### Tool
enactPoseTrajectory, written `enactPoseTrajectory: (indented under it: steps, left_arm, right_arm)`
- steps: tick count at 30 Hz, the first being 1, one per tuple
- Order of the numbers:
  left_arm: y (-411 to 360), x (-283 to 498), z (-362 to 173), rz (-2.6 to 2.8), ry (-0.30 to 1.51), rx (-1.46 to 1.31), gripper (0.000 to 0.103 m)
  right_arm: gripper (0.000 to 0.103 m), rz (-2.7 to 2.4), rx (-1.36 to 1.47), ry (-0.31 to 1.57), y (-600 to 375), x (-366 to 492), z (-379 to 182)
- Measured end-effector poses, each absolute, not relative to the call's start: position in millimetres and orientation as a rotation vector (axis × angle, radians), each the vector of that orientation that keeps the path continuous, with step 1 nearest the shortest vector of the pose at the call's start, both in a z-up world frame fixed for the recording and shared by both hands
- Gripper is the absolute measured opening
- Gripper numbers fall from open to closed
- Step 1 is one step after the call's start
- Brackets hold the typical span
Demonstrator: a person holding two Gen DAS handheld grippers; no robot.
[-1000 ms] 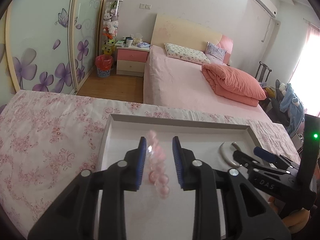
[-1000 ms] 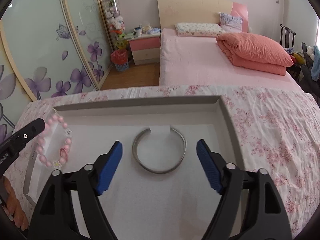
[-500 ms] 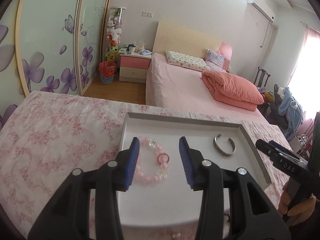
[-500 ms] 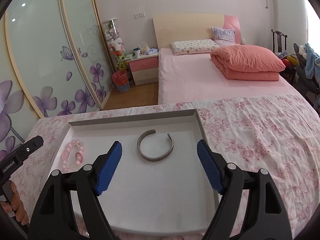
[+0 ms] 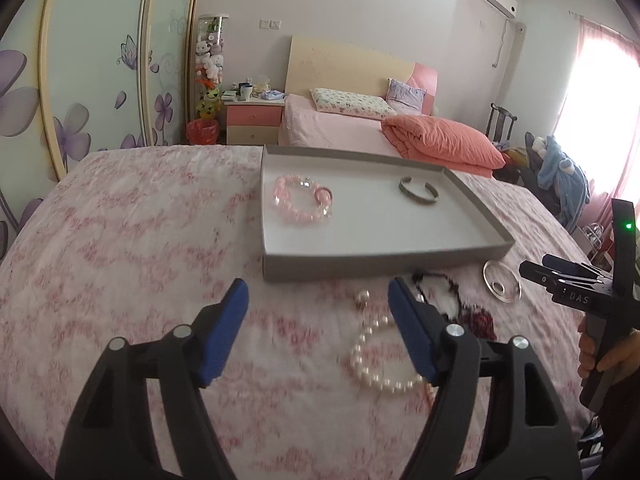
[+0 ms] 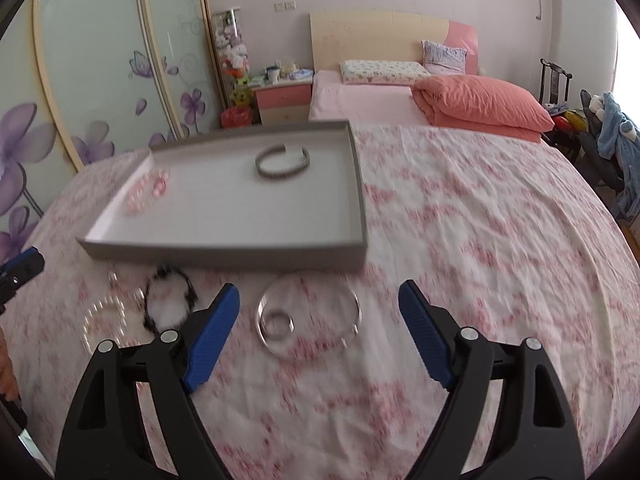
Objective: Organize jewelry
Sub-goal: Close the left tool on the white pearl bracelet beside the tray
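Note:
A grey tray (image 5: 360, 266) (image 6: 224, 250) with a white floor lies on the floral cloth. In it lie a pink bead bracelet (image 5: 302, 199) (image 6: 146, 192) and a silver cuff bangle (image 5: 419, 191) (image 6: 282, 163). In front of the tray lie a white pearl bracelet (image 5: 380, 364) (image 6: 102, 318), a dark bead bracelet (image 5: 452, 300) (image 6: 170, 300), a clear bangle (image 5: 502, 286) (image 6: 308, 316) and a small silver ring (image 6: 278, 324). My left gripper (image 5: 318, 330) is open and empty, left of the pearls. My right gripper (image 6: 318, 334) is open and empty above the clear bangle.
The floral cloth (image 5: 120, 260) covers the whole work surface. Behind it stand a pink bed (image 6: 372, 100), a nightstand (image 5: 252, 122), a red bin (image 5: 202, 130) and sliding wardrobe doors (image 5: 92, 80). A chair with clothes (image 5: 560, 172) stands at right.
My left gripper let go of the pink bracelet in the tray and opened wide. Both grippers pulled back from over the tray to the loose jewelry in front of it.

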State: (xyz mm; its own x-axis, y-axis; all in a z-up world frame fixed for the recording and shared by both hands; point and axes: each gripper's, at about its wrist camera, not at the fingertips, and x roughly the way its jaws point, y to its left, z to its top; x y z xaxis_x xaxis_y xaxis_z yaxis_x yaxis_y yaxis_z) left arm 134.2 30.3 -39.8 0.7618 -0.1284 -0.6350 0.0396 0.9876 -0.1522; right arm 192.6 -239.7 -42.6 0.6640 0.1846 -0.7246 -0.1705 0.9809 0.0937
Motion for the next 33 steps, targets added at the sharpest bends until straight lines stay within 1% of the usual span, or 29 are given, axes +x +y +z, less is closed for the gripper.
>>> enactPoseTrajectory:
  steps: [2, 8, 11, 21, 22, 23, 24, 25, 33]
  left_arm:
    - [28.0, 128.1, -44.6, -0.104, 0.714, -0.121, 0.076]
    - [15.2, 124.3, -58.4, -0.111, 0.765, -0.094, 0.078]
    - [13.4, 126.6, -63.0, -0.112, 0.784, -0.092, 0.078]
    - [8.7, 128.8, -67.3, -0.114, 0.804, -0.080, 0.078]
    - [8.6, 129.9, -67.3, -0.114, 0.804, -0.079, 0.078]
    - [8.7, 130.1, -67.7, -0.114, 0.805, -0.077, 0.078]
    - [8.1, 130.2, -68.0, -0.114, 0.807, -0.076, 0.078]
    - [7.6, 131.1, -68.7, -0.113, 0.810, -0.074, 0.078]
    - [-0.3, 136.6, -74.3, -0.096, 0.833, -0.038, 0.078]
  right_arm:
    - [0.084, 0.204, 0.004, 0.858, -240.2, 188.5, -53.4]
    - [0.088, 0.184, -0.045, 0.921, -231.5, 192.0, -75.5]
    - [0.093, 0.172, -0.061, 0.916, -227.0, 198.4, -79.1]
    - [0.093, 0.171, -0.049, 0.921, -217.4, 215.5, -81.0]
    - [0.093, 0.171, -0.047, 0.920, -218.3, 215.2, -81.0]
    - [0.089, 0.172, -0.047, 0.916, -219.1, 214.5, -80.0]
    - [0.077, 0.182, -0.050, 0.904, -219.3, 213.1, -78.5]
    - [0.074, 0.183, -0.055, 0.905, -219.2, 213.0, -77.7]
    - [0.074, 0.184, -0.053, 0.902, -221.7, 207.1, -76.6]
